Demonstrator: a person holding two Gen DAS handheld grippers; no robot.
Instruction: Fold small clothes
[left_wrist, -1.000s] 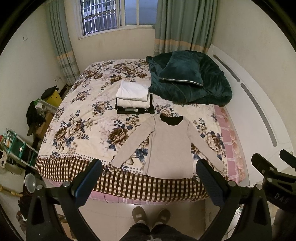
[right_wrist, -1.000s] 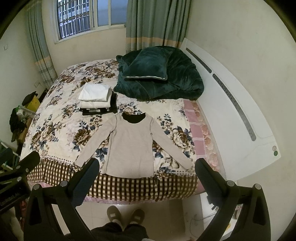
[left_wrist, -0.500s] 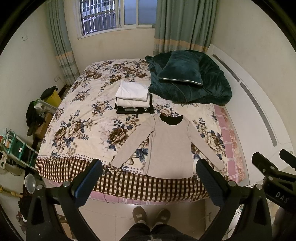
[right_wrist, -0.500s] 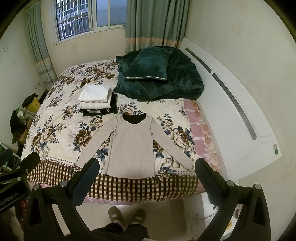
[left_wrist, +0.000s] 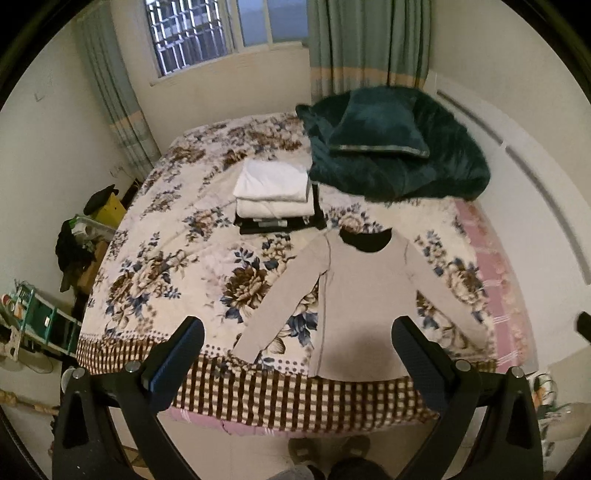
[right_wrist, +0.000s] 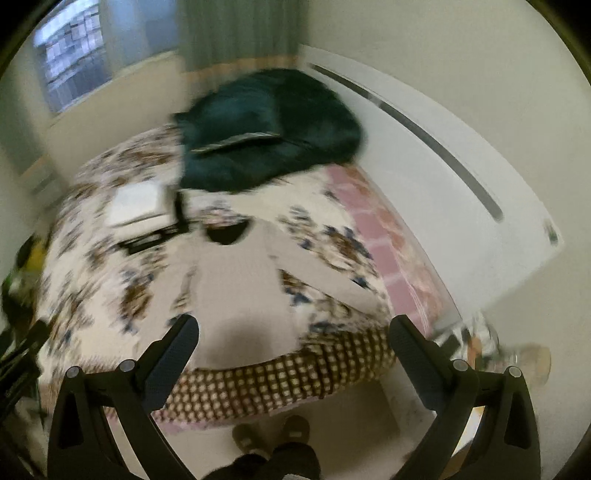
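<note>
A beige long-sleeved top (left_wrist: 360, 295) lies flat on the floral bedspread (left_wrist: 177, 266), sleeves spread, hem at the near edge of the bed. It also shows, blurred, in the right wrist view (right_wrist: 240, 284). A stack of folded clothes (left_wrist: 275, 195), white on top and dark below, sits behind it. My left gripper (left_wrist: 297, 354) is open and empty, held above the bed's near edge. My right gripper (right_wrist: 293, 350) is open and empty, also in front of the bed and apart from the top.
A dark green blanket with a pillow (left_wrist: 391, 151) is heaped at the head of the bed by the white headboard (left_wrist: 546, 206). Shelves and clutter (left_wrist: 44, 317) stand left of the bed. My slippered feet (left_wrist: 325, 448) stand on the floor at the bed's foot.
Both grippers have moved closer to the bed. The right wrist view has swung and tilted fast and is now blurred. The top has not moved.
</note>
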